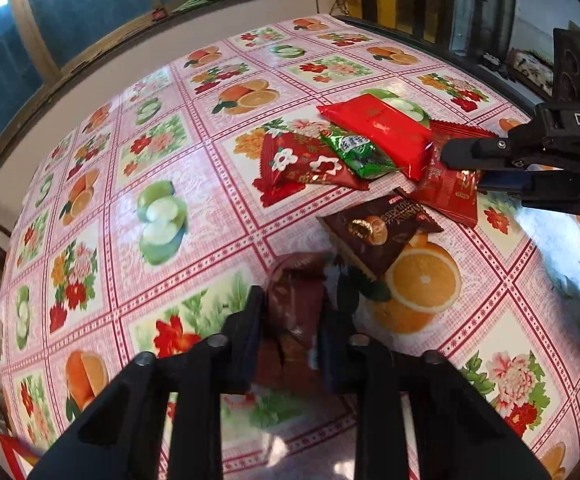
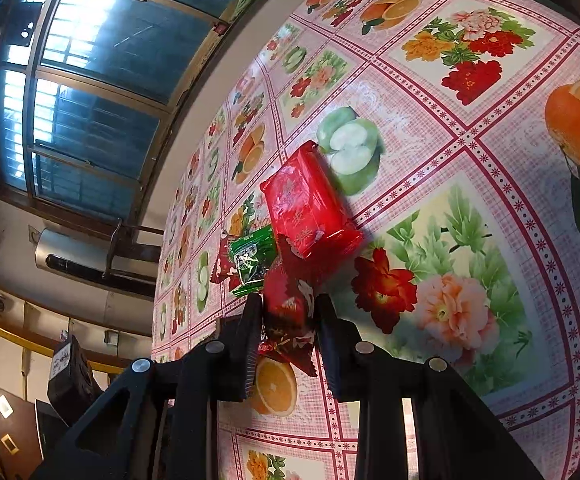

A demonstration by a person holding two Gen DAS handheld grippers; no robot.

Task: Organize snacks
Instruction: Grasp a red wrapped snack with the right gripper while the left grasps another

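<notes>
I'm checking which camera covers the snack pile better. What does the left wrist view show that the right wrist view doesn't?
Only the left wrist view shows the brown chocolate packet, the dark red snack in the left gripper, and the right gripper from the side. Only the right wrist view shows the window. Both show the bright red packet and green packet.

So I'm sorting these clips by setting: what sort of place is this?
Probably a lived-in home. A table with a fruit-and-flower tablecloth holds snack packets beside a barred window, with a wall-mounted water heater nearby.
</notes>
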